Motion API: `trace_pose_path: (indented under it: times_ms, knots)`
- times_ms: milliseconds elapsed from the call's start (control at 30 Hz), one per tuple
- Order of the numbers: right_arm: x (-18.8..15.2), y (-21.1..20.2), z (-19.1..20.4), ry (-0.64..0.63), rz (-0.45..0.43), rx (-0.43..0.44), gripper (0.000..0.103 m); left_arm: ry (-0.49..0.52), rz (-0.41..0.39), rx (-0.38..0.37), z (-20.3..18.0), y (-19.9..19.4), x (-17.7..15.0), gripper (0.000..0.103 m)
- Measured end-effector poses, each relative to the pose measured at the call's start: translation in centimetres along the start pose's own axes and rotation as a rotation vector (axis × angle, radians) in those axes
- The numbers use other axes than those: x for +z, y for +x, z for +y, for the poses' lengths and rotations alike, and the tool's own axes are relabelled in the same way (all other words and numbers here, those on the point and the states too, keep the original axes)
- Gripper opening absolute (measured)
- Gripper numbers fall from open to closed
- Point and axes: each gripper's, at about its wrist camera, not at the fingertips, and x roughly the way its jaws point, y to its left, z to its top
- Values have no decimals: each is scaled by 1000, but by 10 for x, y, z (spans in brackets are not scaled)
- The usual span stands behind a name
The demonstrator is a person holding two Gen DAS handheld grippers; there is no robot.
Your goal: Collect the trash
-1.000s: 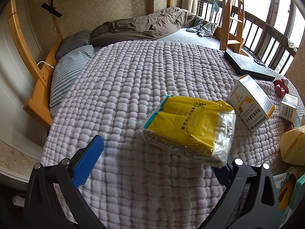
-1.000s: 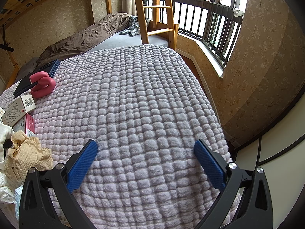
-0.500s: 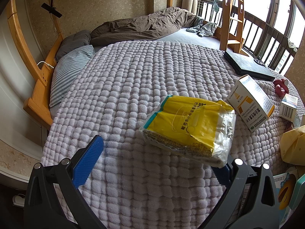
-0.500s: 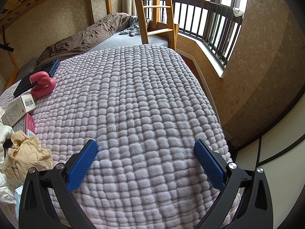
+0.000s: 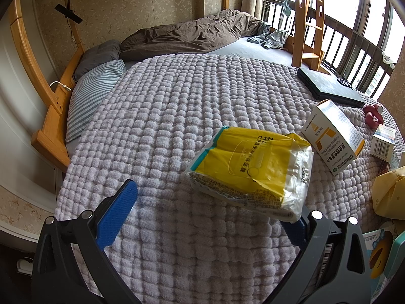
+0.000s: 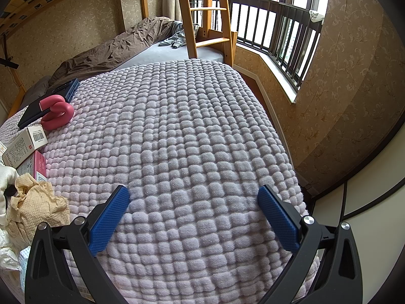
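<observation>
A yellow tissue pack (image 5: 253,171) lies on the lilac bubble blanket (image 5: 177,116), just ahead of my open left gripper (image 5: 210,207); its near corner covers the right finger's tip. A white and orange box (image 5: 331,136) lies to its right, then a small barcode box (image 5: 383,144) and a yellow paper bag (image 5: 389,192). My right gripper (image 6: 193,204) is open and empty over bare blanket. At its left lie crumpled tan paper (image 6: 38,202), a white box (image 6: 24,144), a pink-edged box (image 6: 38,167) and white wrapping (image 6: 7,243).
A black laptop (image 5: 329,86) and a red hand grip (image 6: 55,114) lie on the blanket. A brown duvet (image 5: 187,35), pillows (image 5: 93,86) and a wooden ladder (image 6: 202,12) are at the far end. The bed edge drops off right of my right gripper.
</observation>
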Motion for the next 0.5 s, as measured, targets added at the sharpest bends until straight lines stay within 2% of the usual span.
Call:
trace_pose_path:
  times_ms: [500]
  knots:
    - [0, -1, 0, 9, 3, -14, 99, 3, 1, 0, 0, 0, 0, 102]
